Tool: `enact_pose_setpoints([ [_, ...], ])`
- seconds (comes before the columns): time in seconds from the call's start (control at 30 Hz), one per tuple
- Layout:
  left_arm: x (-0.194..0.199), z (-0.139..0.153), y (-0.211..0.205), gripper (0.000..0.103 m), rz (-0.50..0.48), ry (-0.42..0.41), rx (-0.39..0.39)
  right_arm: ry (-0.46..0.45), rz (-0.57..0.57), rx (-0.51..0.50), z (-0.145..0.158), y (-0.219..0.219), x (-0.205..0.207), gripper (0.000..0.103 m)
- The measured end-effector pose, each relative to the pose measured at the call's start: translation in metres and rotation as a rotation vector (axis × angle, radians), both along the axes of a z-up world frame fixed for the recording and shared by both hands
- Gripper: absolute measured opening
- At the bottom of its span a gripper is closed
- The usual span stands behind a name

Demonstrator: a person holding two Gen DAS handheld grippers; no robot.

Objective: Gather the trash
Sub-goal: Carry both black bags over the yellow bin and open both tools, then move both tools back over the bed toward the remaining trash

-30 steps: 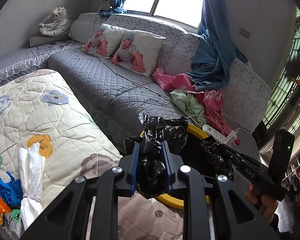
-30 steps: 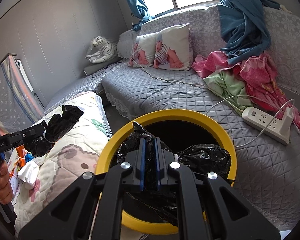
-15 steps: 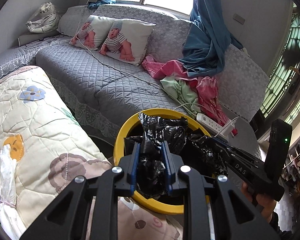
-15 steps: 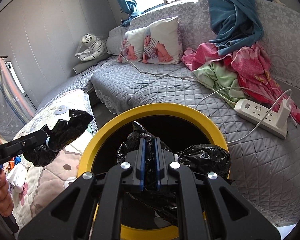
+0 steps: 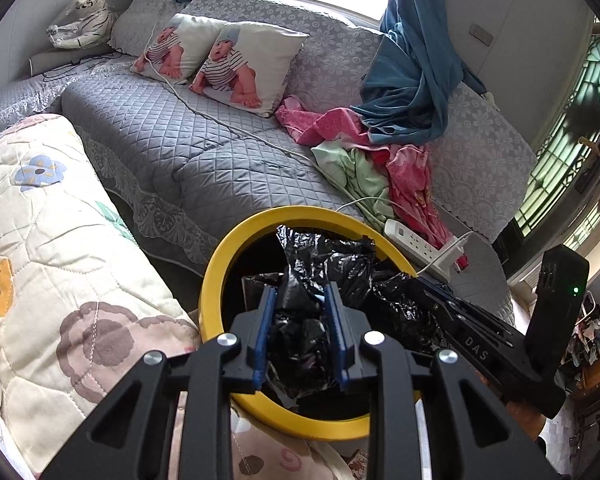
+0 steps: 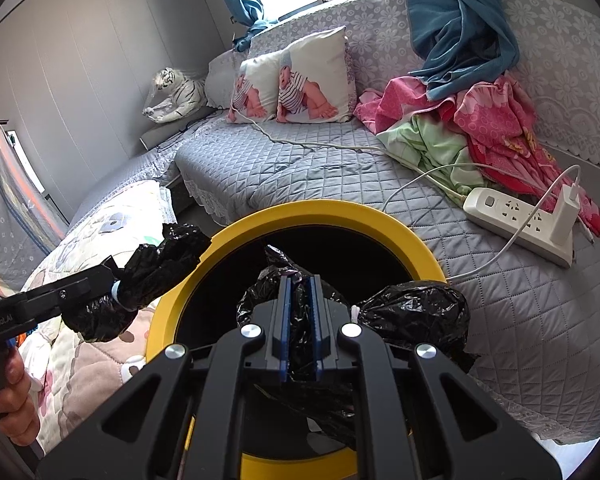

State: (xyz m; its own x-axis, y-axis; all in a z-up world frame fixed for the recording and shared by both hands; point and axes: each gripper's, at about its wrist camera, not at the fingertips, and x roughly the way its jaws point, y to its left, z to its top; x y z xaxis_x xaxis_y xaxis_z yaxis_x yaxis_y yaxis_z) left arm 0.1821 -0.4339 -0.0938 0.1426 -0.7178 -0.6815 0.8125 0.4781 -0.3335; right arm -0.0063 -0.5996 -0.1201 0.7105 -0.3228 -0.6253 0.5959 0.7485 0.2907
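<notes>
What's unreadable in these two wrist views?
- Bin bottom: both views, dark inside; black bag and fingers cover it.
- Bin's near rim: right wrist view, behind the right gripper.
- Trash on the quilt: left wrist view, none shown within the frame.
- Bag's extent: black on black, edges unclear.

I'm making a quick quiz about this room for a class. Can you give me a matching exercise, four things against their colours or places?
Things:
1. bin rim
2. bin liner
3. power strip
4. toy tiger

Descriptions:
A. white, lying on the grey sofa cover
B. black, crumpled, held by both grippers
C. yellow
D. striped, in the far corner of the sofa

Pairs: 1-C, 2-B, 3-A, 4-D
</notes>
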Motion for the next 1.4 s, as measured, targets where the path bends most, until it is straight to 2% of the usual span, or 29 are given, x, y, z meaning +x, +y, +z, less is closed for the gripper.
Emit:
enact_pose_setpoints([
  [0.27,0.002,0.0,-0.001,0.028,0.014,0.023,-0.002,0.005,-0.017,0.008,-0.002,-0.001,-0.001,0.009],
  [0.47,0.006,0.001,0.001,0.041,0.043,0.036,-0.012,0.008,-0.031,0.003,-0.002,0.0,-0.002,0.011],
  [0.63,0.007,0.005,0.005,0.047,0.056,0.044,-0.029,-0.004,-0.048,0.007,0.0,-0.001,-0.006,0.03],
  [0.83,0.013,0.015,0.019,0.048,0.086,0.028,-0.05,-0.011,-0.069,-0.004,0.008,0.0,-0.011,0.032],
  [1.03,0.028,0.038,0.06,0.048,0.177,-0.042,-0.078,-0.029,-0.055,-0.05,0.023,0.013,-0.015,0.033],
  [1.13,0.035,0.052,0.091,0.048,0.235,-0.11,-0.081,-0.045,-0.025,-0.07,0.033,0.025,-0.013,0.033],
  [1.27,0.047,0.068,0.147,0.048,0.32,-0.168,-0.083,-0.067,0.037,-0.1,0.047,0.047,-0.003,0.033],
  [1.4,0.059,0.076,0.205,0.048,0.413,-0.234,-0.046,-0.08,0.119,-0.123,0.059,0.076,0.013,0.035],
])
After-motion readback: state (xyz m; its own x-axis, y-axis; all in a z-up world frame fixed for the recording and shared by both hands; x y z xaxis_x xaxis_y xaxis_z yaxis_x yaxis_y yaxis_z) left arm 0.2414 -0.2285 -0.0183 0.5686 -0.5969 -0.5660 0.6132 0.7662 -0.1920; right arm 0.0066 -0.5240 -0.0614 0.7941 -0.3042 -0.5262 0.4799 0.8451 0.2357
